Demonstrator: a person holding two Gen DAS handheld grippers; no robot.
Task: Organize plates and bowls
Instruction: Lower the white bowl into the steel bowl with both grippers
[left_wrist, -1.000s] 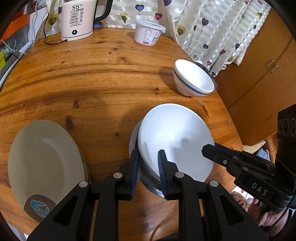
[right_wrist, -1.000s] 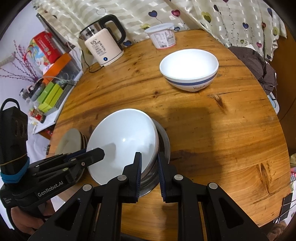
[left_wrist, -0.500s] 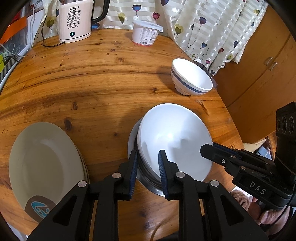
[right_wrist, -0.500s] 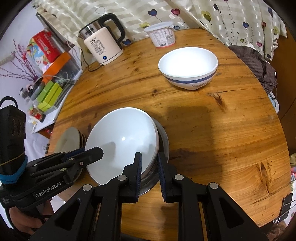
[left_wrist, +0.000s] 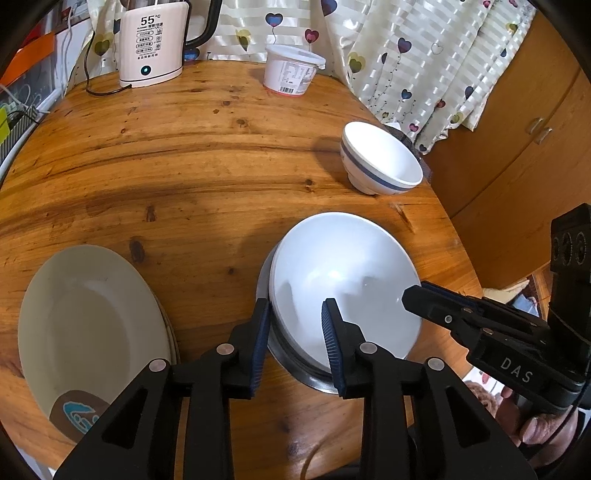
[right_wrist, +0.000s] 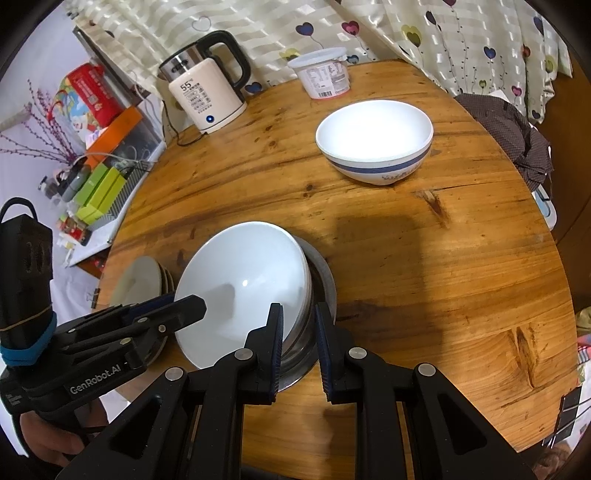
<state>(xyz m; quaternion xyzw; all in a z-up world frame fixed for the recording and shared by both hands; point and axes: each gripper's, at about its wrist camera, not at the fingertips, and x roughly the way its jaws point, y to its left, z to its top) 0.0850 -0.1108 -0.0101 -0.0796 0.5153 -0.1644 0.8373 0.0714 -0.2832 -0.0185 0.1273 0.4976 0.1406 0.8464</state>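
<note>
A stack of white bowls (left_wrist: 343, 280) sits in a steel bowl (left_wrist: 295, 363) near the table's front edge; it also shows in the right wrist view (right_wrist: 243, 288). My left gripper (left_wrist: 295, 325) straddles the stack's near-left rim, its jaws spread wider than the rim. My right gripper (right_wrist: 298, 328) is closed on the stack's right rim, over the white bowls and the steel bowl (right_wrist: 325, 280). A stack of cream plates (left_wrist: 92, 328) lies at the left. A white bowl with a blue band (right_wrist: 375, 140) stands apart at the far right.
An electric kettle (left_wrist: 151, 40) and a white lidded tub (left_wrist: 291, 70) stand at the table's far edge. Curtains hang behind. A wooden cabinet (left_wrist: 517, 147) is to the right. Boxes and clutter (right_wrist: 96, 155) sit on a shelf left of the table.
My left gripper's jaws have opened wider around the bowl rim. The right gripper stays clamped, and the bowl stack has barely moved.
</note>
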